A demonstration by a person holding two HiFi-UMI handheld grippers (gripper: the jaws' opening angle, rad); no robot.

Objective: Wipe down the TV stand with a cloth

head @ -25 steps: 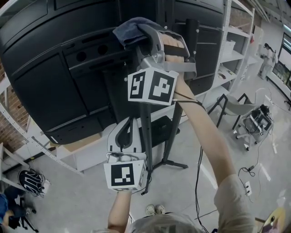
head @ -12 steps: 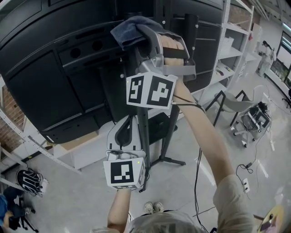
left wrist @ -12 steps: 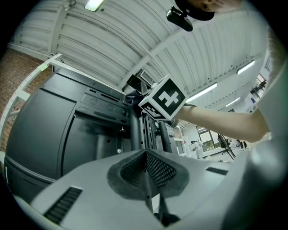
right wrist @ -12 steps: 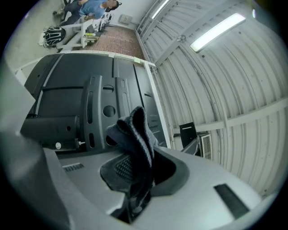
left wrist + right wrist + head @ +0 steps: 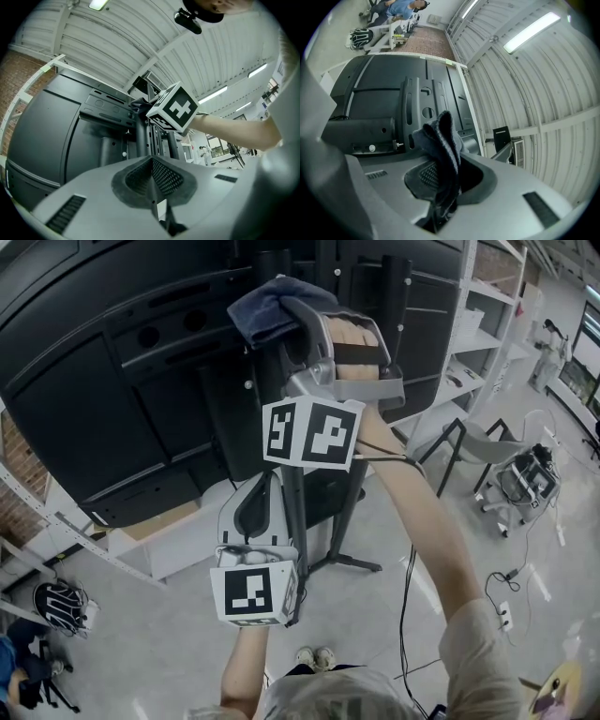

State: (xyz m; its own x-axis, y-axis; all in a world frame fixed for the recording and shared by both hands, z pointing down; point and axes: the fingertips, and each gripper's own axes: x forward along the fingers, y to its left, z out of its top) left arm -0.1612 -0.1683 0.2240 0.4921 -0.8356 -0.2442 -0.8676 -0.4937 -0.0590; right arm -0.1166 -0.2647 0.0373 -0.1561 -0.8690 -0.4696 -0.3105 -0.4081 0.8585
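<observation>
The blue cloth (image 5: 265,301) is pinched tight in the right gripper (image 5: 286,320), high up by the post of the TV stand (image 5: 395,306). The left gripper (image 5: 255,514) is held lower and nearer, jaws closed together on nothing

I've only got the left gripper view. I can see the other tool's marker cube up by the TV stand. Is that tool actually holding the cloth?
Observer: Yes. The right gripper view shows the right tool with its jaws shut on a dark cloth that sticks up out of them.
Operator: Is the cloth on the stand?
Observer: In the head view it is bunched high up against the black post. I can't confirm that they touch.
Operator: And where is my tool relative to that?
Observer: The head view shows the left tool lower down beside the same post, below the right tool.
</observation>
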